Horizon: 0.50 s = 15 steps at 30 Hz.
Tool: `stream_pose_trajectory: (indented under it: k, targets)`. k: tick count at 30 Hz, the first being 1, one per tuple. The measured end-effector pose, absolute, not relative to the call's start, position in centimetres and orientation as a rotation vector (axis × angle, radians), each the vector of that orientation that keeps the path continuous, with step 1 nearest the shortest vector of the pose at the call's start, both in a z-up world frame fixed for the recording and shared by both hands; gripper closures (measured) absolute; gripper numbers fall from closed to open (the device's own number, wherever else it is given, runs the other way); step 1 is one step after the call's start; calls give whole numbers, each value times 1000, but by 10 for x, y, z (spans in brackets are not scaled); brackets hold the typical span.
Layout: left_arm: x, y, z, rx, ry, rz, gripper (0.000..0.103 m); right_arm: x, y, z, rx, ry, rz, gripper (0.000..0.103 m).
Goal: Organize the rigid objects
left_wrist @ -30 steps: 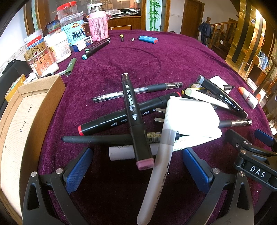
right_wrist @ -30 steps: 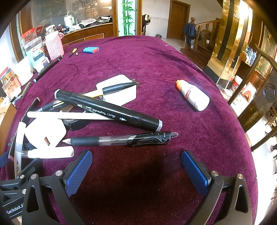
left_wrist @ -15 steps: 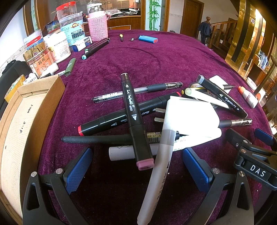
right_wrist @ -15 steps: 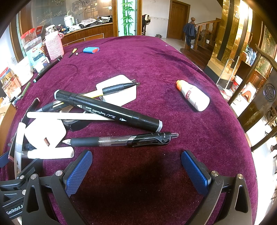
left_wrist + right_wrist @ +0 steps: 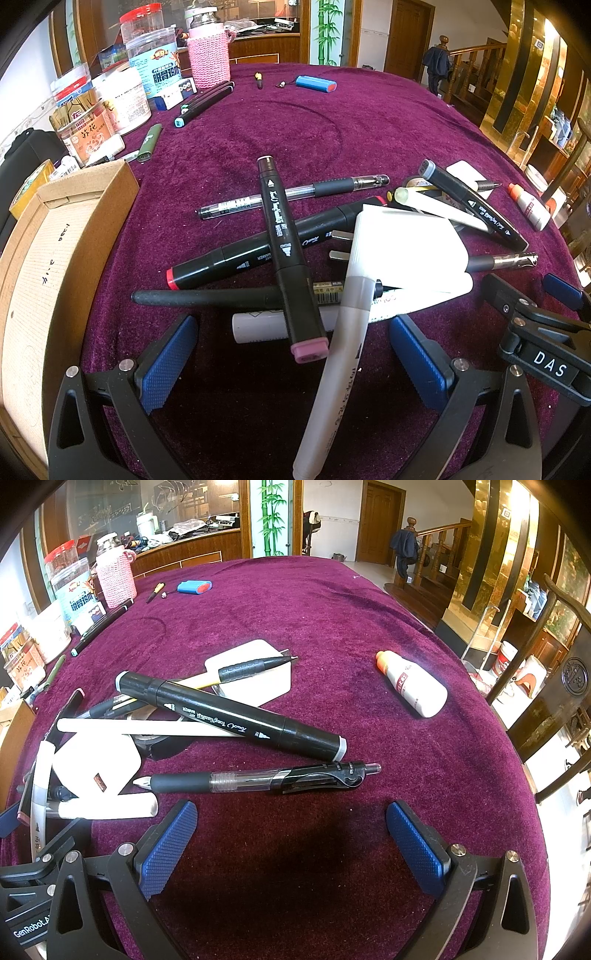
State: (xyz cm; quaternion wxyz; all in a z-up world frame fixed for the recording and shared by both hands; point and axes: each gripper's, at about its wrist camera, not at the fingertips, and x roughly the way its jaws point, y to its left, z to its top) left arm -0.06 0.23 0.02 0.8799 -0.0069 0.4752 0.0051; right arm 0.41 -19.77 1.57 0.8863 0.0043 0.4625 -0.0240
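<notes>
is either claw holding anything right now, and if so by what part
Nothing is held. The left claw is open over the pen pile, and the right claw is open just short of the black click pen.

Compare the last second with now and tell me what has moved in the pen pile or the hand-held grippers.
Nothing visibly changed. The left hand-held gripper hangs open over the pink-capped black marker and the long grey marker, gripping nothing. The right hand-held gripper is open just short of the black retractable gel pen. The pile on the purple velvet tablecloth lies as before.
</notes>
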Motion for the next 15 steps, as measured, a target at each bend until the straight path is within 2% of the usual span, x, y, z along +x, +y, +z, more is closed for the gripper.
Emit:
stream_pose_trajectory:
  k: [15]
  targets:
    - [2,2,1,-13,991,15,0,4,-198,16,9,961,-50,1]
